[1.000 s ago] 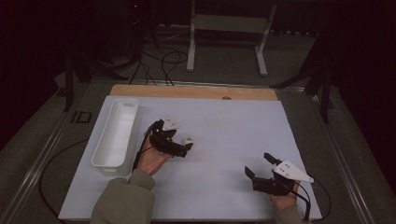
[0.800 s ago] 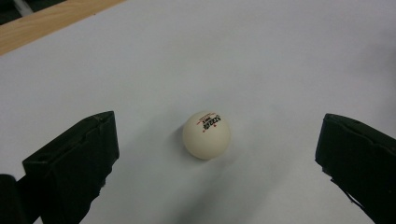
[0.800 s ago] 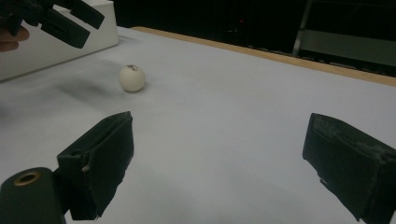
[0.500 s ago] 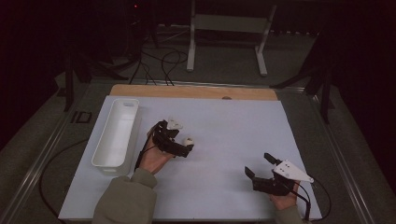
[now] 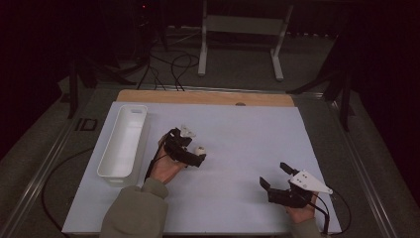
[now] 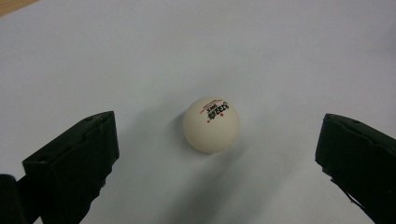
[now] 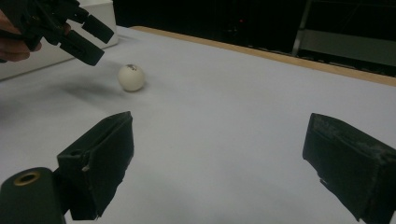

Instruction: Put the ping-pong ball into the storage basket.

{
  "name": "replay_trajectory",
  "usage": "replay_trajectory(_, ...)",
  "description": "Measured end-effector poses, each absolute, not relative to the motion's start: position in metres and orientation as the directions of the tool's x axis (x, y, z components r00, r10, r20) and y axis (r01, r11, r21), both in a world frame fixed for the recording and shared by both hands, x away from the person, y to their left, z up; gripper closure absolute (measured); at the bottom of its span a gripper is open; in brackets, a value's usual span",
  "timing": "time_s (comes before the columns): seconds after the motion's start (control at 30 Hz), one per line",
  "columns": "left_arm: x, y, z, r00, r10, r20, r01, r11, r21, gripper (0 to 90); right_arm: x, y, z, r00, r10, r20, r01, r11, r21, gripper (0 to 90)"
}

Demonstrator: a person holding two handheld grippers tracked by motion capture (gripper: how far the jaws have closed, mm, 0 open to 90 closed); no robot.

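Black jaws of the left gripper (image 6: 219, 154) are hanging spread wide, the white ball (image 6: 211, 124) lying on the table (image 6: 280, 56) between them, untouched. Since a second ago the gripper is edging over it, so a pinch looks near. Farther off, the right gripper (image 5: 279, 176) is resting, jaws apart.

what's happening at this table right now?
A person holds a gripper in each hand. The left gripper hovers open over a white ping-pong ball on the white mat, jaws either side, not touching. The right gripper rests open, apart. A white tray sits at the left.
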State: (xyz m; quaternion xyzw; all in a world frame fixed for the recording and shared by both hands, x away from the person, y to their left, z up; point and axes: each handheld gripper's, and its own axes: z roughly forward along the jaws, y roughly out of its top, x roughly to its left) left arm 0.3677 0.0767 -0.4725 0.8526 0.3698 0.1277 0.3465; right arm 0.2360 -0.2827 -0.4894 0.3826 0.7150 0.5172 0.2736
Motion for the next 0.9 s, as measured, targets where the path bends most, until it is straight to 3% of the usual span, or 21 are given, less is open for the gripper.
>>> replay_trajectory(0.9,0.381,0.069,-0.482,0.680,0.732,-0.038,0.571,-0.497,0.654,0.0,0.236,-0.283,-0.489,-0.557,0.831,0.004,0.264,0.173,0.949,8.7)
